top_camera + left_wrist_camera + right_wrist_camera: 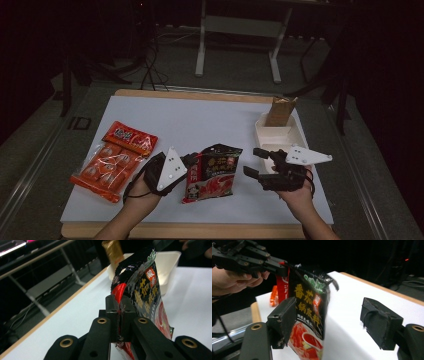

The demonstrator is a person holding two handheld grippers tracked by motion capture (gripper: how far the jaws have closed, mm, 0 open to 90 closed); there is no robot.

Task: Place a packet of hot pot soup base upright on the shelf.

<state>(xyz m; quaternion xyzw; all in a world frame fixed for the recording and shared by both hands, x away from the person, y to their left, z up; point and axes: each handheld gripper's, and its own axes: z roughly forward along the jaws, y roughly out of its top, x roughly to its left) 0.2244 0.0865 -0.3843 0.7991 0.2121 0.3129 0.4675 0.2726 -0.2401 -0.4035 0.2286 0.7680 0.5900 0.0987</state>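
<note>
Left gripper view had the left gripper (120,322) clamped tight on the edge of the black-and-red sauce packet (140,287), which stood upright above the pads. High view placed that packet (214,172) near the front edge of the worktop (200,115), between both tools. The right gripper (256,162) stood with jaws apart just right of the packet, not touching it; one finger (283,320) sat in front of it. An orange snack bag (114,159) lay toward the left edge, a white tray (277,135) by the right edge held a brown pouch (280,111).
</note>
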